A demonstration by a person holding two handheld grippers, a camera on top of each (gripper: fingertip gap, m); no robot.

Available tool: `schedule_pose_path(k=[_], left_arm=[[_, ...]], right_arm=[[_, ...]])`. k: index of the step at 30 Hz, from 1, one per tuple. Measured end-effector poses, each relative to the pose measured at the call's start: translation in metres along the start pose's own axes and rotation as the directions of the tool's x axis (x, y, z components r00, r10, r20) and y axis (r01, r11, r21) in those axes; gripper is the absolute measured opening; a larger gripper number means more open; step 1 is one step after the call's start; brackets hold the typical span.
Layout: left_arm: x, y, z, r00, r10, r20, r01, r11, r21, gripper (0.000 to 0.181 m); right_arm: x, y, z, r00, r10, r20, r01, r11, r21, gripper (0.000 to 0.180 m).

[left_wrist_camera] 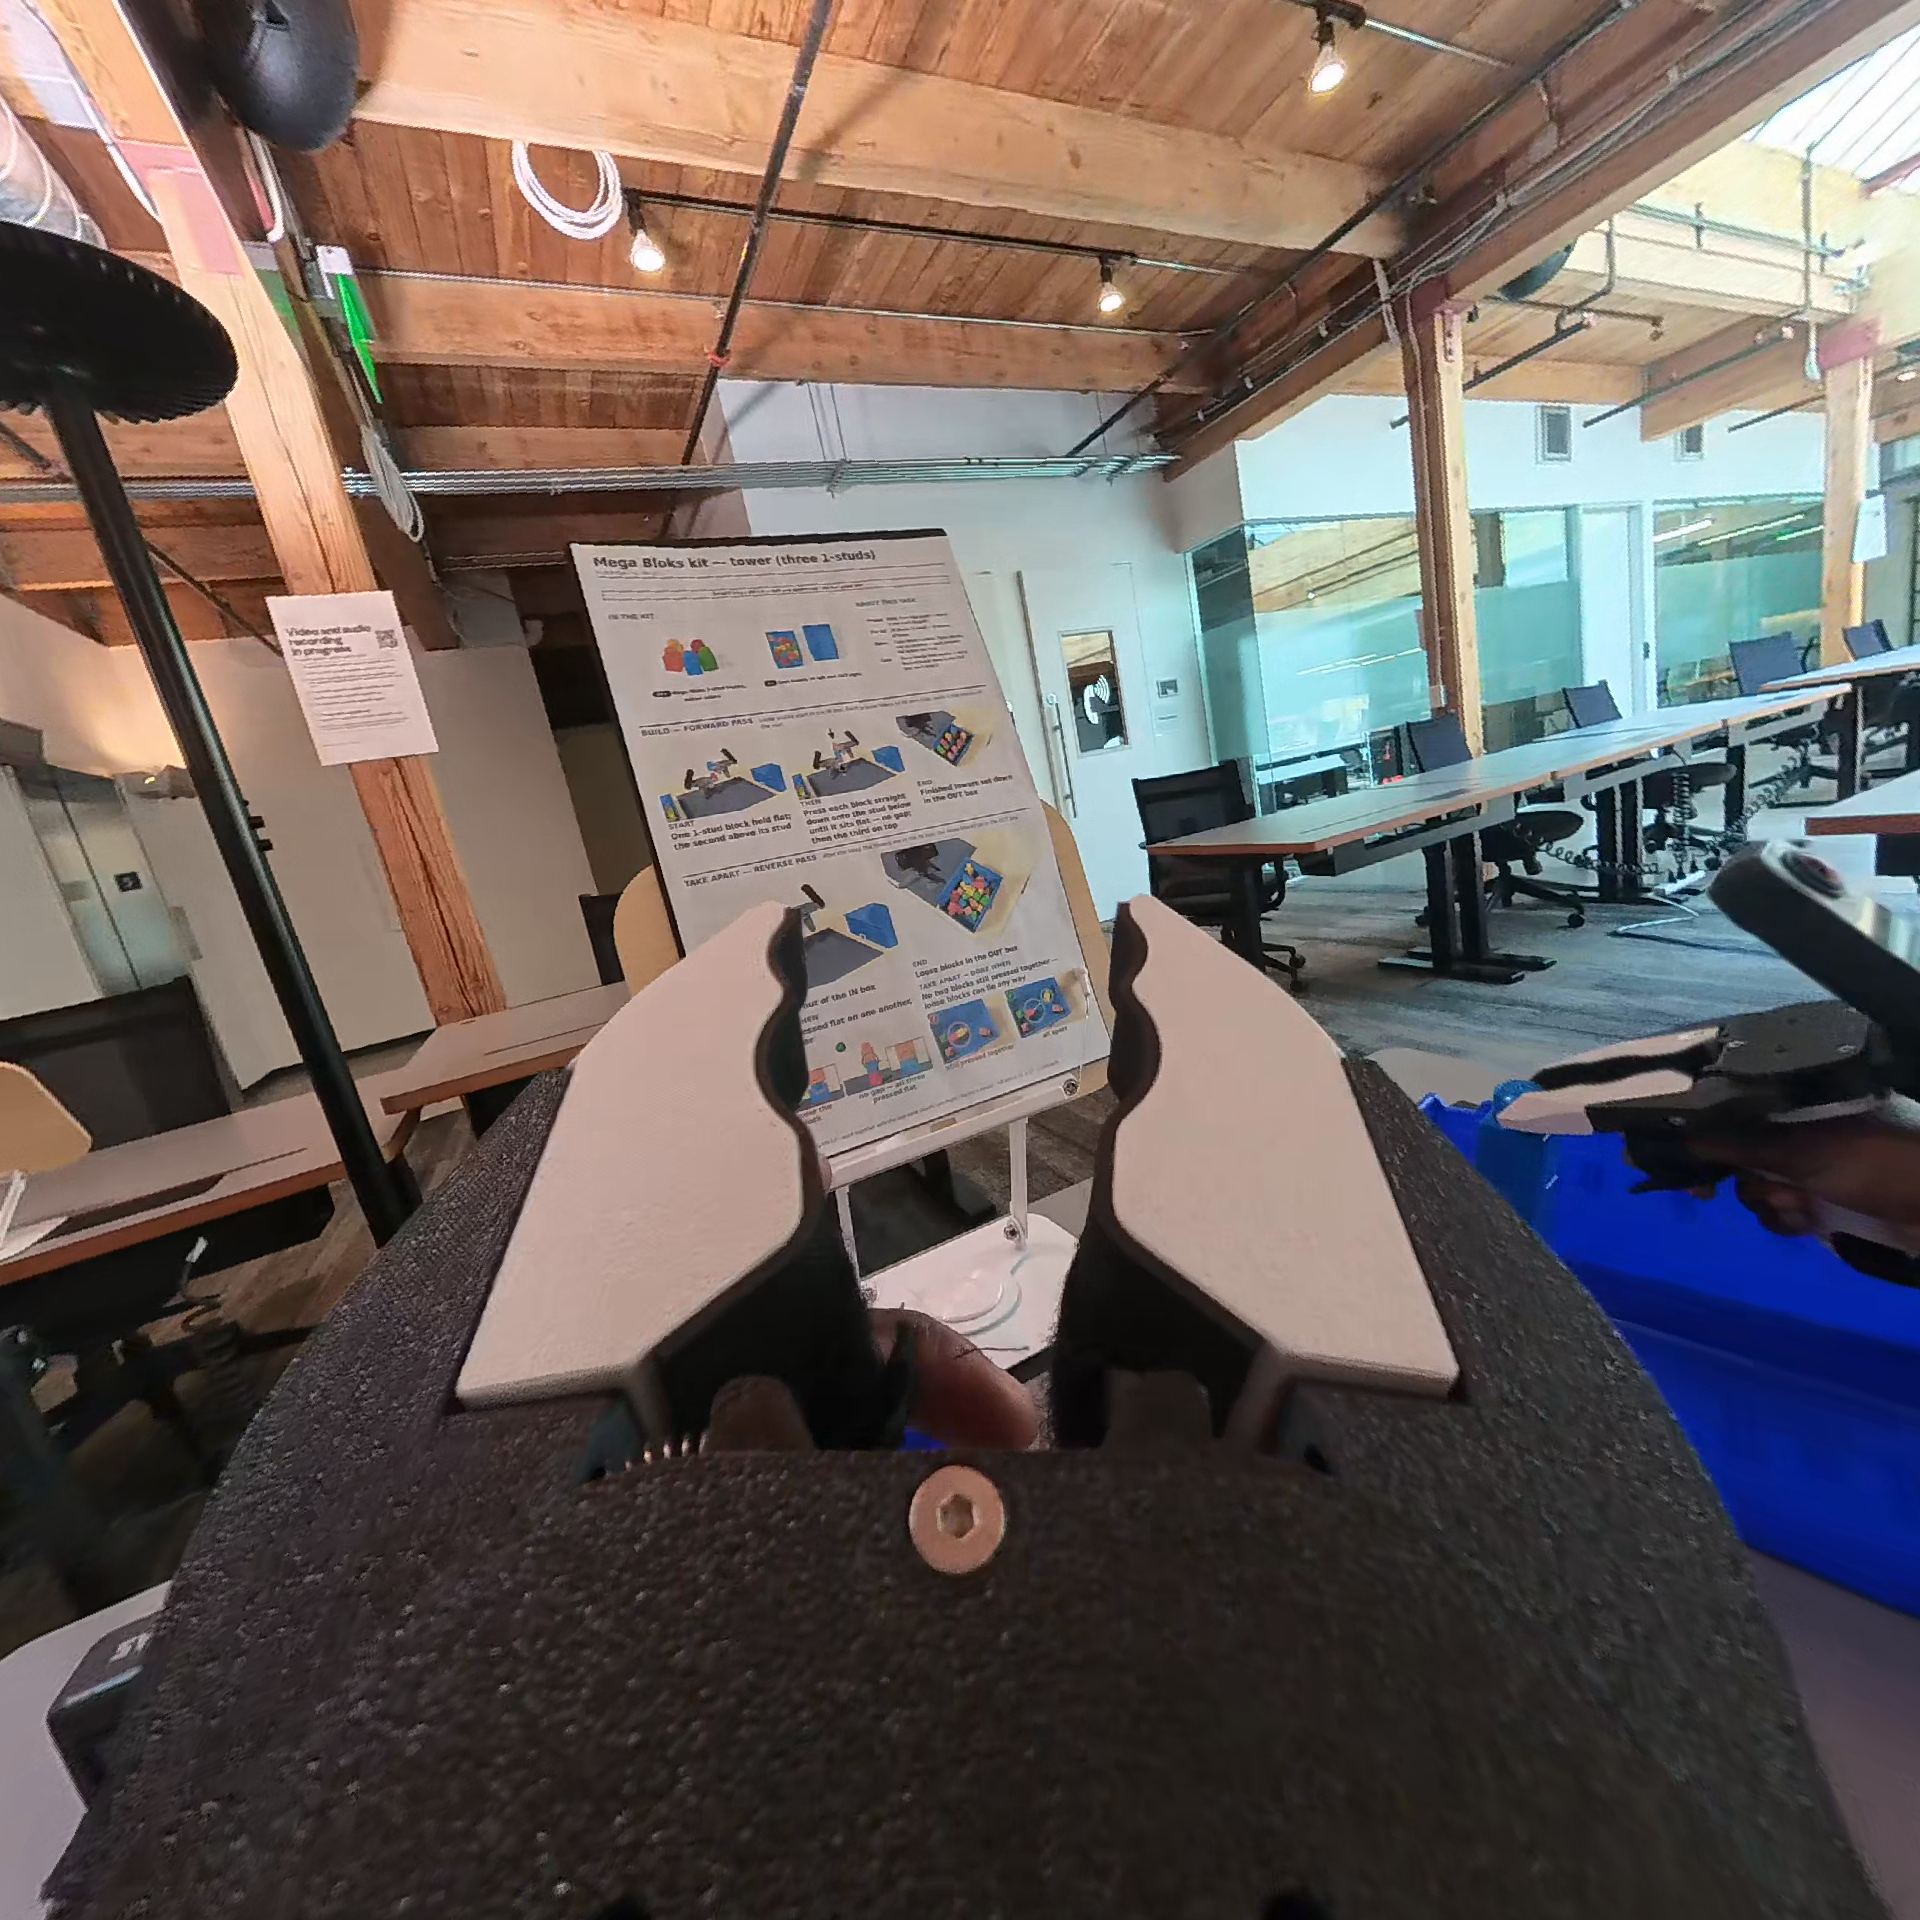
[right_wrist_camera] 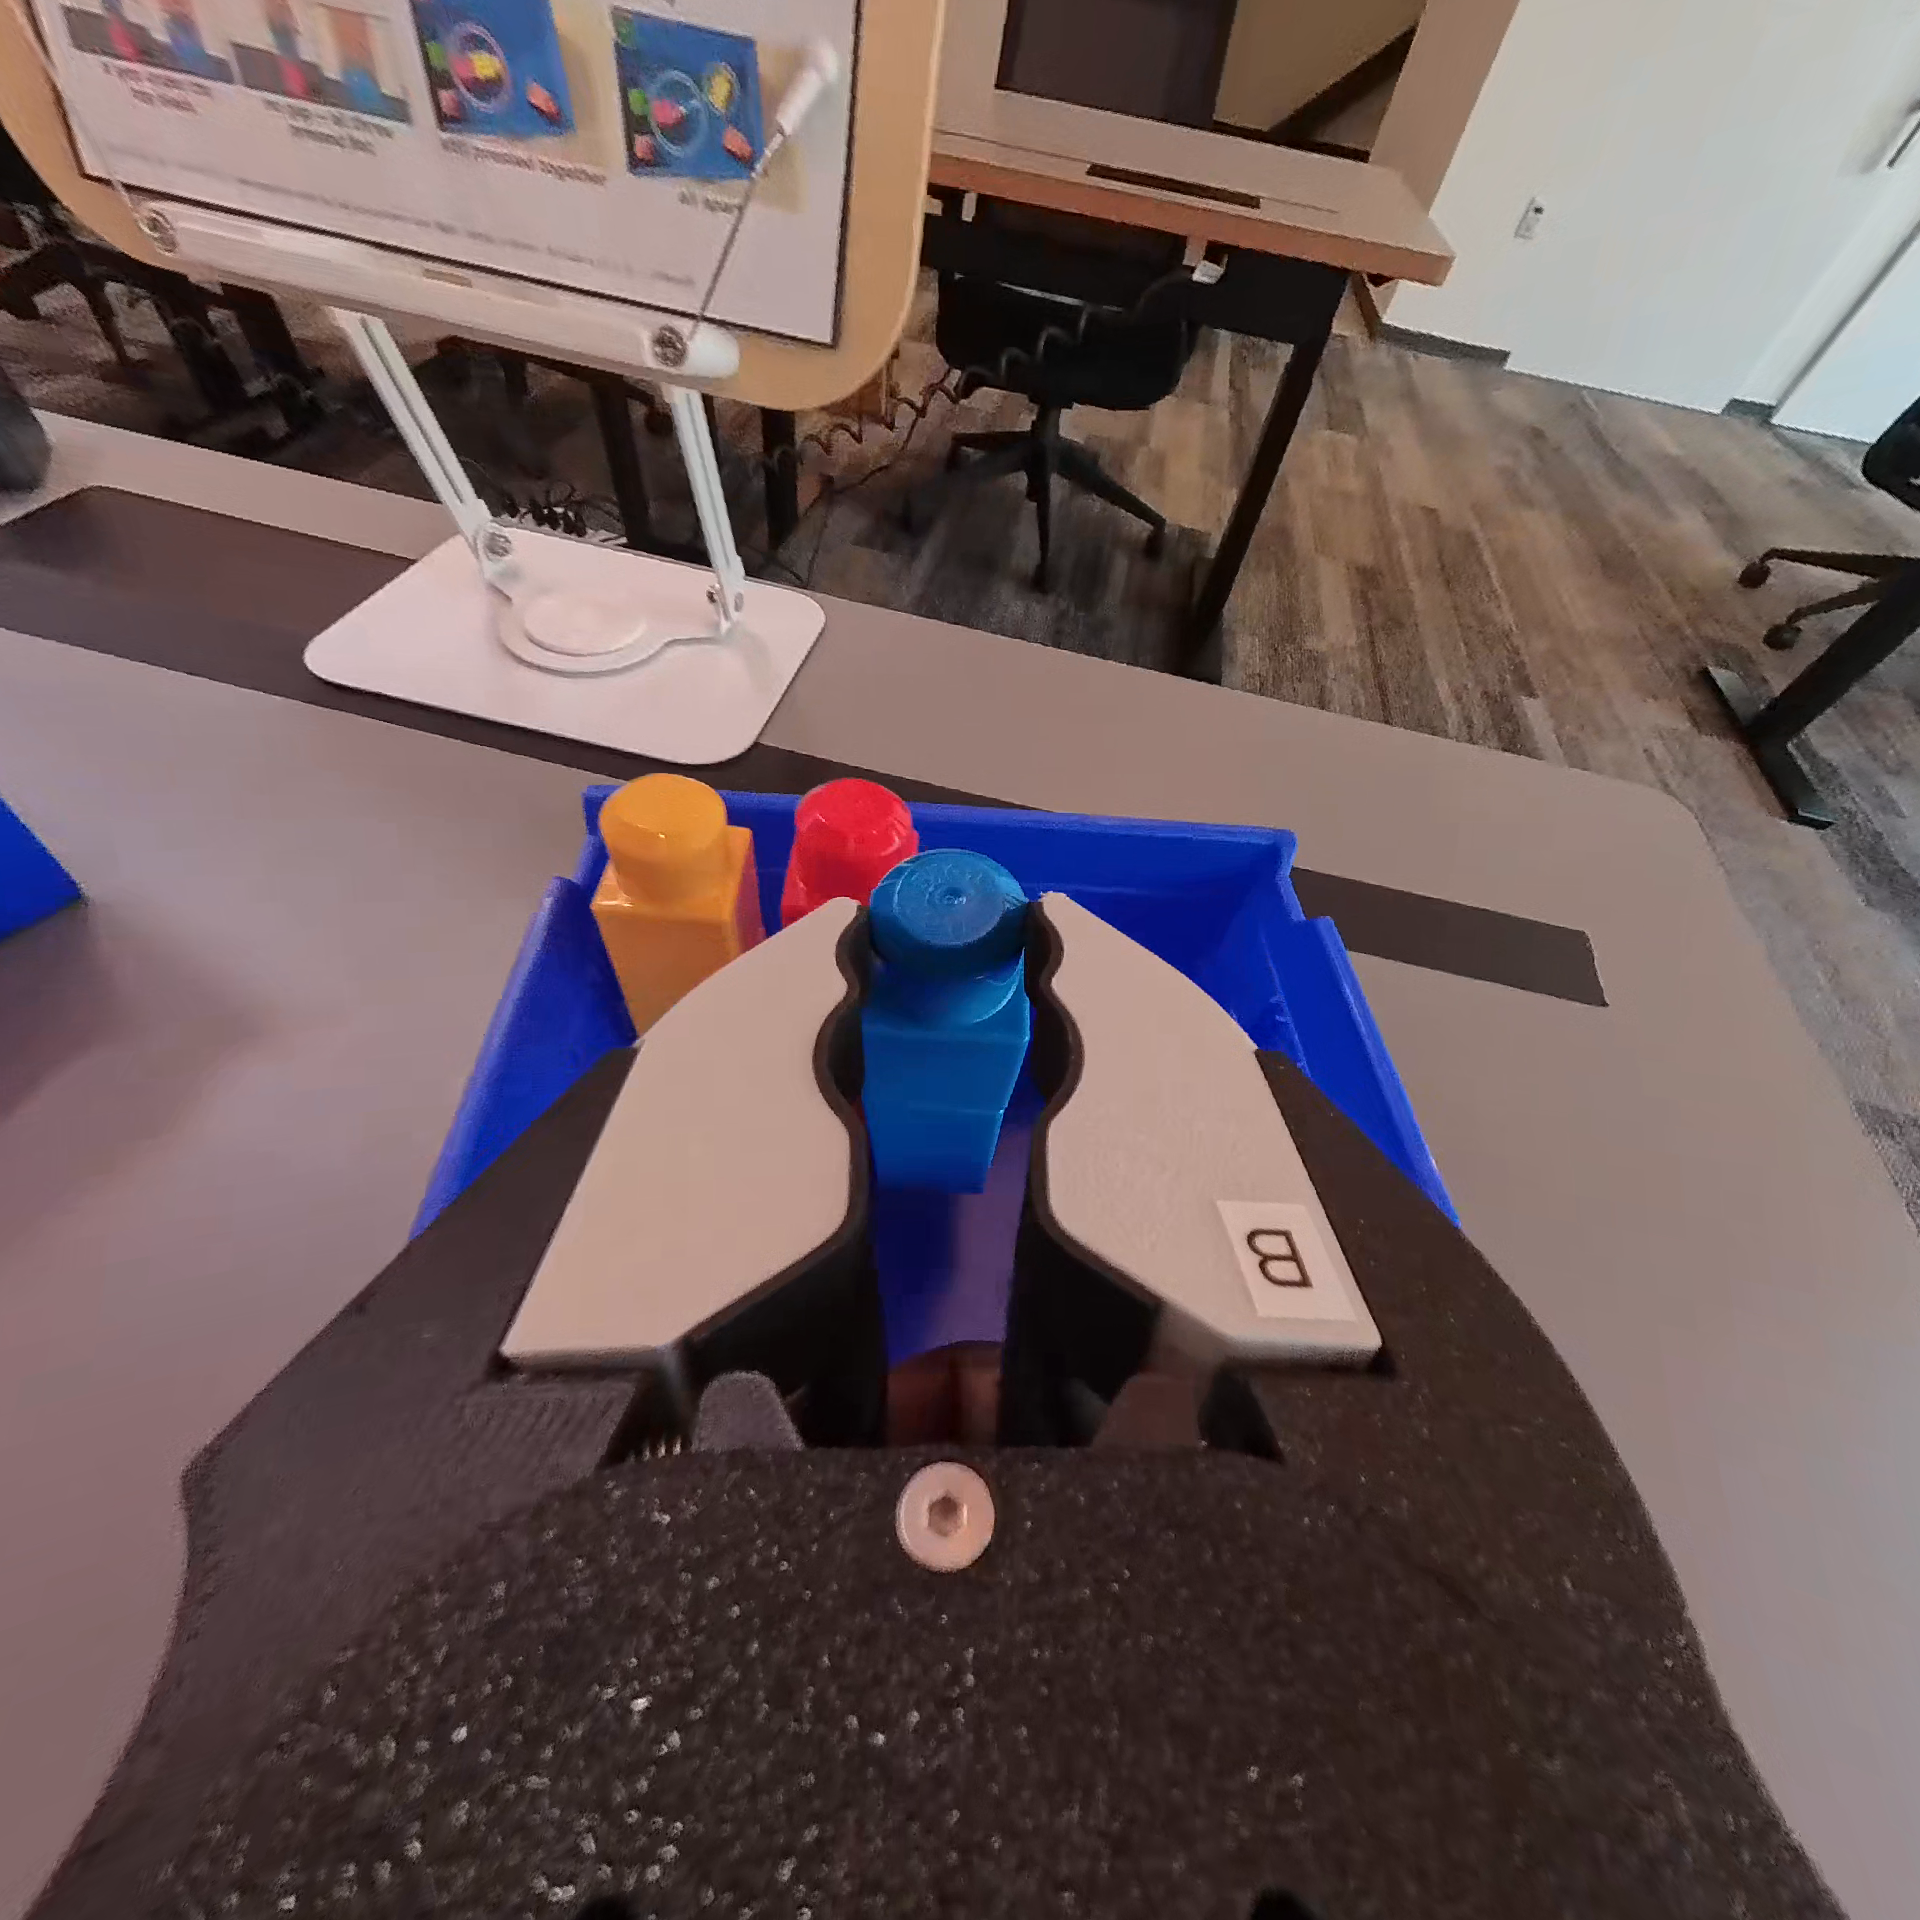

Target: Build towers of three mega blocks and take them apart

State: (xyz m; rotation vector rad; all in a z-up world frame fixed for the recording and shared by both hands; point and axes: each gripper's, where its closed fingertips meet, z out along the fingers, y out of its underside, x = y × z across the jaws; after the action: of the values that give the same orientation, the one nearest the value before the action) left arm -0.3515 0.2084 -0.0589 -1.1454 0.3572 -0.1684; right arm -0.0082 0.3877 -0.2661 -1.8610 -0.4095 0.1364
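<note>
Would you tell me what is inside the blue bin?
Inside the blue bin: an orange tower, a red tower and a blue tower. The right gripper hides the floor.

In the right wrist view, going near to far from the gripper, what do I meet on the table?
Right gripper closed around the blue tower → blue bin holding the orange tower and red tower → black strip on the table → white stand base.

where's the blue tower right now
In the right wrist view the blue tower stands upright between the fingers of the right gripper, inside the blue bin, just in front of the red tower and orange tower.
</note>
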Motion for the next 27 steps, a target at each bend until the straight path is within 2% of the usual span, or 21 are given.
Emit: schedule_pose_path(k=[6, 13, 27], left_arm=[[0.001, 0.001, -0.001, 1.0, 0.005, -0.01, -0.005, 1.0, -0.004, 0.055], [0.001, 0.0, -0.002, 1.0, 0.009, -0.022, -0.009, 1.0, -0.004, 0.053], [0.005, 0.005, 0.0, 0.999, 0.015, -0.044, -0.016, 0.999, -0.028, 0.053]], right_arm=[[0.014, 0.008, 0.011, 0.998, -0.019, -0.068, 0.024, 0.997, 0.07, 0.028], [0.018, 0.024, 0.024, 0.997, 0.054, -0.048, -0.05, 0.995, 0.086, 0.028], [0.014, 0.02, 0.027, 0.998, 0.036, -0.051, -0.03, 0.993, 0.115, 0.029]])
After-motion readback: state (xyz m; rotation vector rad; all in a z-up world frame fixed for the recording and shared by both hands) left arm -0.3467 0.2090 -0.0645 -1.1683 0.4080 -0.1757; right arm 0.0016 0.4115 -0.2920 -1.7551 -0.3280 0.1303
